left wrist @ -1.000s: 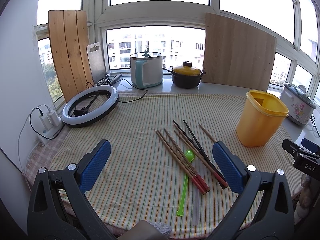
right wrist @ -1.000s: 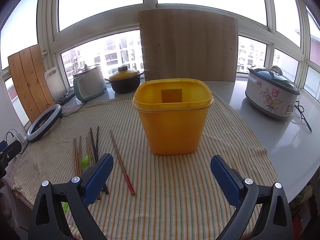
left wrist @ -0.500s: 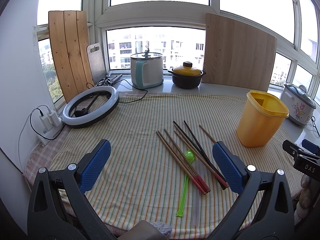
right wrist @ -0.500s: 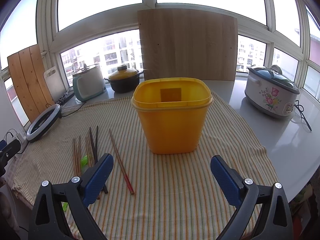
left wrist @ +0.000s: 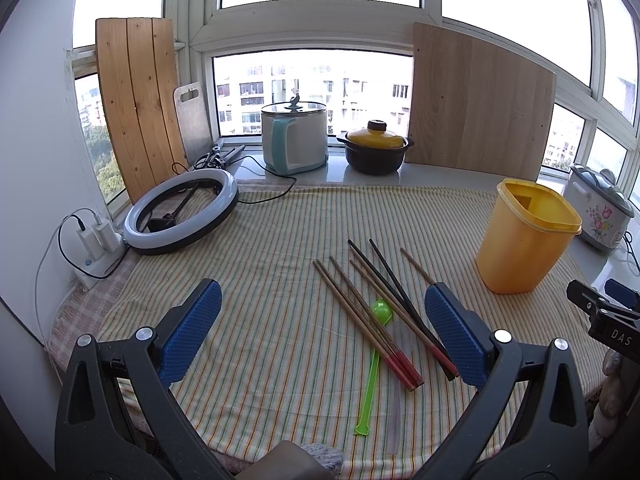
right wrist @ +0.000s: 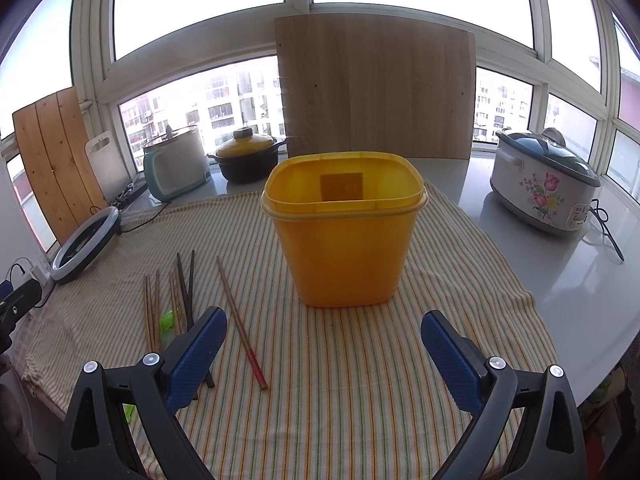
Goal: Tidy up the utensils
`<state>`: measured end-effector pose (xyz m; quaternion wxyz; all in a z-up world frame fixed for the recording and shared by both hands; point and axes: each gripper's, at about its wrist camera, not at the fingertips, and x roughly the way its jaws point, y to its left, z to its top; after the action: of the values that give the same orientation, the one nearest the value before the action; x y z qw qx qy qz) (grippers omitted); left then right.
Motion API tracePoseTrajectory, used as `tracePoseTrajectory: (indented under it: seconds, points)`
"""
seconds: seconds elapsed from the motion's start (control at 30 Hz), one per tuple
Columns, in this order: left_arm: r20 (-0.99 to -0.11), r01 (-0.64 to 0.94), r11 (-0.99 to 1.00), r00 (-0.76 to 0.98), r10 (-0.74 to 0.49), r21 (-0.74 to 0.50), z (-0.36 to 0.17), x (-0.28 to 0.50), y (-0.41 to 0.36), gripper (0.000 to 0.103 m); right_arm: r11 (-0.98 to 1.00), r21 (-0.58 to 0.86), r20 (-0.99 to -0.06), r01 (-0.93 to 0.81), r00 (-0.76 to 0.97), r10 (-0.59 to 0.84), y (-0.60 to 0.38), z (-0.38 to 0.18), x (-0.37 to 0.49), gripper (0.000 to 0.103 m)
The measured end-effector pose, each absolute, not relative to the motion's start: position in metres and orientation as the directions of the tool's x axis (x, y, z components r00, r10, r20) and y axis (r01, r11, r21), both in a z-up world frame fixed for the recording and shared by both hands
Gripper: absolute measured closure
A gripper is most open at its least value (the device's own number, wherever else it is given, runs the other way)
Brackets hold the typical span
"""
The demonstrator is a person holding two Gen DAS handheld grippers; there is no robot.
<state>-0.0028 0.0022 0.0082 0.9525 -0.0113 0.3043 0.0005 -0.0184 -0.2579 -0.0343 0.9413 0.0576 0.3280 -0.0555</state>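
Several wooden chopsticks (left wrist: 362, 314) with red ends and two black chopsticks (left wrist: 394, 280) lie fanned on the striped cloth, over a green spoon (left wrist: 374, 354) and a clear utensil (left wrist: 396, 412). A yellow tub (left wrist: 524, 236) stands open to their right. My left gripper (left wrist: 320, 330) is open and empty, hovering just in front of the chopsticks. In the right wrist view my right gripper (right wrist: 324, 354) is open and empty before the tub (right wrist: 342, 240), with one lone chopstick (right wrist: 240, 322) and the bundle (right wrist: 176, 296) to its left.
A ring light (left wrist: 180, 212), a charger block (left wrist: 96, 240), a kettle (left wrist: 294, 138), a dark pot with a yellow lid (left wrist: 376, 148) and leaning wooden boards (left wrist: 480, 104) line the back. A floral rice cooker (right wrist: 544, 184) stands at the right on the white counter (right wrist: 560, 272).
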Motion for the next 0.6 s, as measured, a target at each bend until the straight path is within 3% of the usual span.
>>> tracePoseTrajectory:
  seconds: [0.37,0.6]
  points:
    - [-0.599,-0.012,1.000,0.801,-0.005,-0.024,-0.002,0.007,0.007,0.000,0.988,0.066,-0.641,0.138,0.765,-0.064,-0.256,-0.041,-0.010,0.005]
    - [-0.637,-0.023,0.999,0.770,-0.012,-0.047,-0.020,0.019,0.018,0.000,0.993,0.084,-0.633,0.083,0.774,-0.011,-0.255,-0.050,-0.003,0.013]
